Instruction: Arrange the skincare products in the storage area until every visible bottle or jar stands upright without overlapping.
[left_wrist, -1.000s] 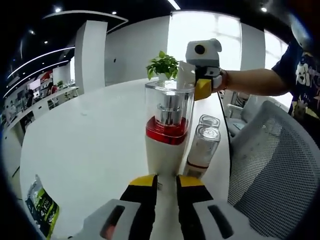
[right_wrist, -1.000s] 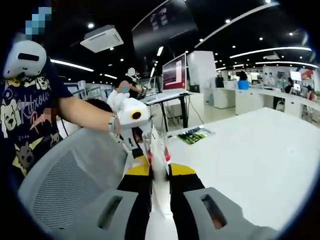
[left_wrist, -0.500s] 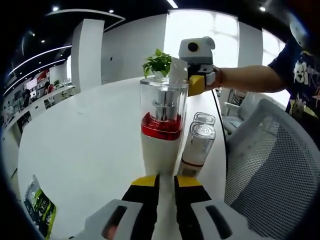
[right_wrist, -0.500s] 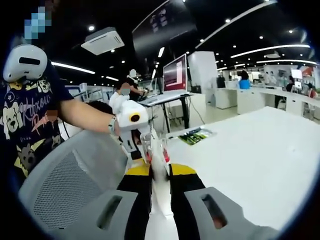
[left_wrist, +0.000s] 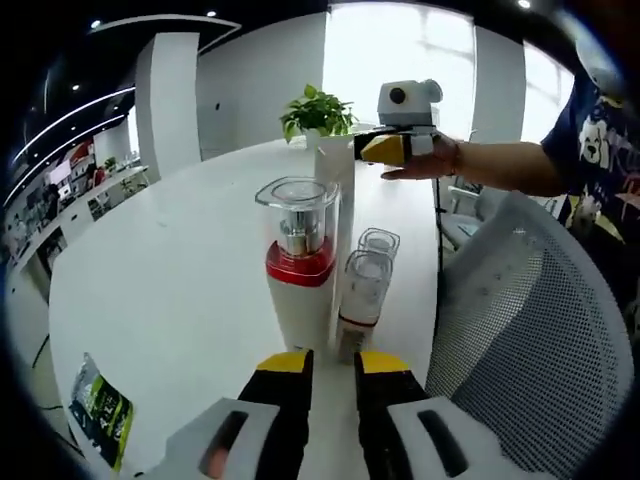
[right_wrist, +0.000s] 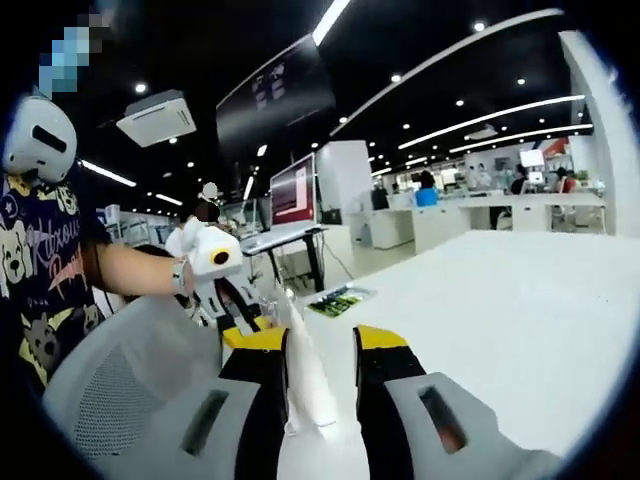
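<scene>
A white bottle with a red band and clear cap (left_wrist: 298, 270) stands upright on the white table (left_wrist: 170, 280). Right of it stand a smaller clear-capped bottle (left_wrist: 360, 300) and a clear jar (left_wrist: 378, 243). Behind them rises a tall white bottle (left_wrist: 335, 185). My right gripper (left_wrist: 388, 148) hovers at its top and is open; the tall white bottle (right_wrist: 305, 370) stands between its parted jaws, nearer the left one. My left gripper (left_wrist: 334, 365) is low in front of the group, narrowly open with nothing between its fingers, and is seen as my left gripper (right_wrist: 238, 325) across the bottles.
A potted plant (left_wrist: 318, 108) stands at the table's far end. A grey mesh chair (left_wrist: 520, 330) crowds the table's right edge, the same chair (right_wrist: 120, 390) being lower left in the right gripper view. A green packet (left_wrist: 100, 410) lies near left. The person's arm (left_wrist: 500, 165) reaches in.
My right gripper's jaws have spread and let go of the tall white bottle, which now stands on the table. The left gripper view has drawn back from the bottles.
</scene>
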